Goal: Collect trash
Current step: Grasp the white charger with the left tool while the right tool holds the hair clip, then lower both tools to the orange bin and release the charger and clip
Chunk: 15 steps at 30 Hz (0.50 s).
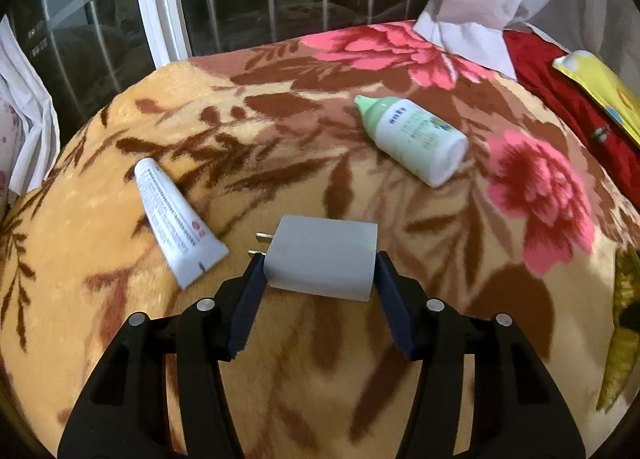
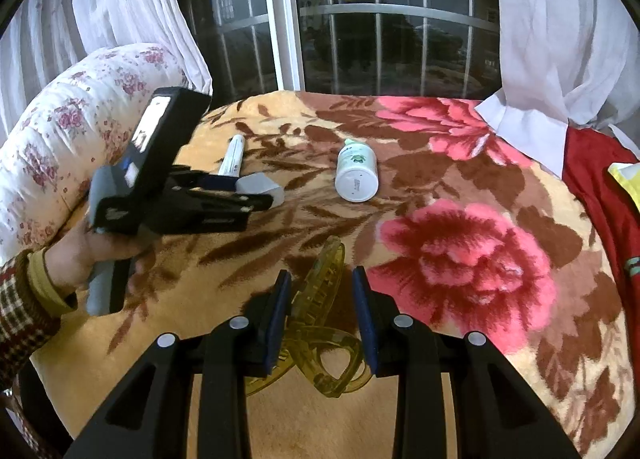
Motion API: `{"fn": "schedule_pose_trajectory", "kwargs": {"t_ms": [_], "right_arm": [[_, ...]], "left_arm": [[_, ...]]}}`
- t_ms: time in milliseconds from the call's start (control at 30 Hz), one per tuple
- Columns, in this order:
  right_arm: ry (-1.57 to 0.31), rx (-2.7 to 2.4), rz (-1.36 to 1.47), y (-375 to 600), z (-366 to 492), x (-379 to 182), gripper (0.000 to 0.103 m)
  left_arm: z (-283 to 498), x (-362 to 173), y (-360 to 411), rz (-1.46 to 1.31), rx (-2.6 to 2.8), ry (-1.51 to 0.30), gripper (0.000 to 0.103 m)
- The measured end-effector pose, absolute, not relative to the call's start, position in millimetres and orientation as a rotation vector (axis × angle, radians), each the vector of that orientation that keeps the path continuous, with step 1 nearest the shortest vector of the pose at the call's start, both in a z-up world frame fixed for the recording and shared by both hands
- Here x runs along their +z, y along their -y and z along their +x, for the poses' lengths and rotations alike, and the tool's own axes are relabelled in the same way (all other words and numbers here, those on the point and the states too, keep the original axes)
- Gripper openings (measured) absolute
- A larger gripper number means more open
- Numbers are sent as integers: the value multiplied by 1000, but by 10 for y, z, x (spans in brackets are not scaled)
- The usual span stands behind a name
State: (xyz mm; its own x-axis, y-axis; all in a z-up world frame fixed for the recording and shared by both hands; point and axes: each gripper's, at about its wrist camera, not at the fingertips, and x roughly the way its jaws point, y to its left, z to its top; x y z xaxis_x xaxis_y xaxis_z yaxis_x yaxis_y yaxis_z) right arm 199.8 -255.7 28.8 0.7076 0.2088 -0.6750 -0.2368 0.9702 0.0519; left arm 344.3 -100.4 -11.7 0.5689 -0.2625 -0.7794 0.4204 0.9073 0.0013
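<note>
A grey charger plug (image 1: 320, 255) lies on the floral blanket (image 1: 280, 147), and my left gripper (image 1: 318, 259) is shut on it, one pad against each side. The right wrist view shows that same gripper (image 2: 260, 195) with a person's hand (image 2: 92, 255) on its handle. A white tube (image 1: 172, 219) lies just left of the plug. A white bottle with a green cap (image 1: 412, 139) lies on its side farther back and to the right. My right gripper (image 2: 321, 273) is shut on a translucent yellow hair clip (image 2: 316, 343) above the blanket's near part.
A rolled flowered quilt (image 2: 60, 131) lies at the bed's left edge. White curtains (image 2: 552, 39) hang at both sides of a barred window (image 2: 380, 39). A red cloth (image 1: 568, 107) and a yellow packet (image 1: 600, 87) lie at the right.
</note>
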Motion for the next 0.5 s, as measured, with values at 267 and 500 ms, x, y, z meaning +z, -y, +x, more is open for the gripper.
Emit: {"fn": "schedule_pose_trajectory", "kwargs": {"t_ms": [267, 500], "right_arm": [[-745, 252, -47, 2460, 1766, 343, 32], [-765, 262, -53, 2306, 1462, 342, 32]], "left_arm": [[2752, 133, 881, 183, -450, -848, 53], [2082, 264, 661, 152, -465, -833, 53]]}}
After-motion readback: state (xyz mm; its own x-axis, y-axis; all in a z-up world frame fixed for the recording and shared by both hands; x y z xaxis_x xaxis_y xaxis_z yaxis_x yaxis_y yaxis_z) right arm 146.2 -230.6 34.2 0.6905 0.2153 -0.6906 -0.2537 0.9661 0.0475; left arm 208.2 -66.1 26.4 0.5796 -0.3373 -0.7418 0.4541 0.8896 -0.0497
